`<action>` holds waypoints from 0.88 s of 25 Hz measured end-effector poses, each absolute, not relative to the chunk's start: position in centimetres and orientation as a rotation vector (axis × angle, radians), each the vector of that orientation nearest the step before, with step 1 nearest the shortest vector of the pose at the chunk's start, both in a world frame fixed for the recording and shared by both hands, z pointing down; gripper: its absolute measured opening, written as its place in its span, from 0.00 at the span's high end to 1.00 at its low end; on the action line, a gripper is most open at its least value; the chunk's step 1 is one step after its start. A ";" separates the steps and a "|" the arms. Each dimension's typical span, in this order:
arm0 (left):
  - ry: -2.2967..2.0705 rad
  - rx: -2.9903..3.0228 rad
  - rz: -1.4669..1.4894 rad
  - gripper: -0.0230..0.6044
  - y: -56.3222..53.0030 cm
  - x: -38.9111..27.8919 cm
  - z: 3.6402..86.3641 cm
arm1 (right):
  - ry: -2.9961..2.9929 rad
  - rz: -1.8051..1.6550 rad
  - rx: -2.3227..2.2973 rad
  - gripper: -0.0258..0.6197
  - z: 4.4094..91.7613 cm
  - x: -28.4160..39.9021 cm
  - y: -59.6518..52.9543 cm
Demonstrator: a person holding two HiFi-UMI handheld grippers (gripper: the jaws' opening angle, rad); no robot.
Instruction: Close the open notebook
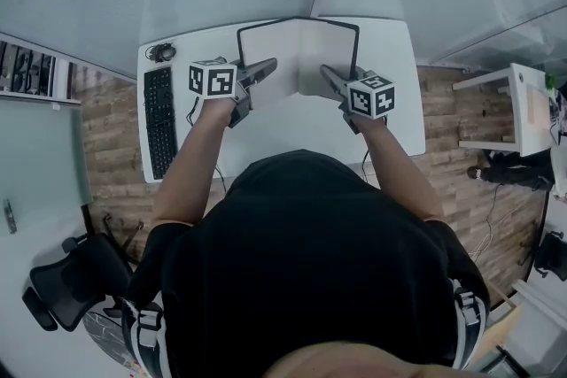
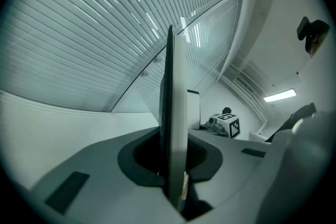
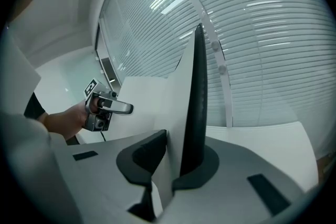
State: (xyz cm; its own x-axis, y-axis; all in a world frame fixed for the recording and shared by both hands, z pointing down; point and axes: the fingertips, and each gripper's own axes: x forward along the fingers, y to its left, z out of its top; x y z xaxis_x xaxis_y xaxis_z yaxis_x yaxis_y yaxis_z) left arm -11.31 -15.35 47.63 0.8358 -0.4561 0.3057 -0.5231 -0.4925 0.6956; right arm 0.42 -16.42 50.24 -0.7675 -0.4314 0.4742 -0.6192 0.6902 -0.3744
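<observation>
The open notebook [image 1: 298,57], black-covered with white pages, is held over the white desk [image 1: 394,133] with its two halves spread. My left gripper [image 1: 269,65] is shut on the edge of the left half, my right gripper [image 1: 327,72] on the edge of the right half. In the left gripper view the cover and pages [image 2: 174,123] stand edge-on, pinched between the left gripper's [image 2: 173,168] jaws, and the right gripper [image 2: 227,124] shows beyond. In the right gripper view the right half [image 3: 195,107] stands clamped in the right gripper [image 3: 178,168], with the left gripper [image 3: 107,107] opposite.
A black keyboard [image 1: 159,121] and a dark headset [image 1: 161,52] lie at the desk's left end. A black office chair [image 1: 75,279] stands at lower left, a white side table [image 1: 523,106] at right. Glass walls with blinds rise behind the desk.
</observation>
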 end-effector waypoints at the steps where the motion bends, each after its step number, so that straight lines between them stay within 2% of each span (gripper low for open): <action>1: -0.710 2.159 0.104 0.86 -15.2 -11.4 48.0 | -2.548 0.757 0.822 0.88 50.6 0.3 -16.3; 22: -0.639 2.024 0.146 0.86 -15.5 -10.8 55.8 | -2.407 0.897 0.822 0.88 58.5 1.0 -15.4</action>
